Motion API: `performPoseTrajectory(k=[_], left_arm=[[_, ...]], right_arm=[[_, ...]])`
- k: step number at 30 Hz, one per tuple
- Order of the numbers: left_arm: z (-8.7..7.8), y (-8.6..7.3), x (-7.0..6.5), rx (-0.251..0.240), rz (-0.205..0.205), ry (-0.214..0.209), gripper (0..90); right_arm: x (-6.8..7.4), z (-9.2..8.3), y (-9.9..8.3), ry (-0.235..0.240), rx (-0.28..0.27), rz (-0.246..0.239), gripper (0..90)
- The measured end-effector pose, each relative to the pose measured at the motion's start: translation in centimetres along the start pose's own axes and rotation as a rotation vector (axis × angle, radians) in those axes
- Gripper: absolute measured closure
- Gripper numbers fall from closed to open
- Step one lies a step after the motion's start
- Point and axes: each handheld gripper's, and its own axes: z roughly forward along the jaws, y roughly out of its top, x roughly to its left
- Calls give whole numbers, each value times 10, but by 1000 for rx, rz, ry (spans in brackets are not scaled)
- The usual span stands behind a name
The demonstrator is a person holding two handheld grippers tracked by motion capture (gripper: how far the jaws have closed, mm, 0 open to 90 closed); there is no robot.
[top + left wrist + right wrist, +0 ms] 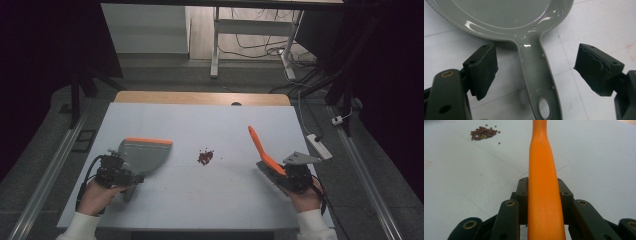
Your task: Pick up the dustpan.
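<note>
On the white desk (200, 200) a small heap of red beans (205, 157) lies near the middle, a little toward the far edge. It looks like the work is to sweep them up.

The right claw (544, 195) is clamped on the orange handle of a brush (264, 155), near the right edge of the desk. The handle rises slanted up and toward the far side, and the bristle end stays low by the hand. Held so, I think the brush is ready to come over and push the beans sideways.

The grey dustpan (145, 152) with an orange lip lies flat on the left half of the desk, its lip turned to the far edge and not yet facing the beans. The left claw (534, 72) stands with its jaws wide apart, one on each side of the dustpan's handle, not touching it. I judge the person wants to grip this handle, so the pan can be turned and held steady against the brush.
</note>
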Motion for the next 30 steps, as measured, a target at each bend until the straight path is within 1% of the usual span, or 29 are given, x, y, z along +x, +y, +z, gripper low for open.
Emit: performPoseTrajectory(k=[4, 8, 11, 14, 17, 19, 21, 24, 27, 28, 30], left_arm=[[3, -1, 1, 11, -16, 7, 208], [13, -2, 1, 32, -17, 12, 214], [16, -2, 2, 30, -27, 9, 232], [19, -1, 3, 14, -50, 23, 257], [21, 0, 4, 12, -58, 34, 285], [22, 0, 4, 10, -65, 33, 310], [24, 0, 5, -6, -87, 22, 335], [25, 1, 6, -13, -96, 15, 378], [28, 1, 5, -8, -102, -10, 423], [29, 1, 4, -17, -107, -5, 441], [29, 2, 4, -19, -109, 3, 480]], right_arm=[[0, 0, 0, -3, -2, 2, 702], [1, 1, 0, -1, 1, 2, 702], [1, 1, 0, 1, 4, 1, 702], [1, 1, 0, 0, 3, 1, 702], [0, 1, 0, 1, 3, 2, 702], [0, 2, 0, 1, 4, 2, 702], [0, 1, 0, 1, 3, 2, 702], [1, 1, 0, 0, 0, 2, 702], [0, 1, 0, -1, 2, 0, 702], [0, 1, 0, -1, 2, 1, 702], [0, 1, 0, -1, 1, 1, 702]])
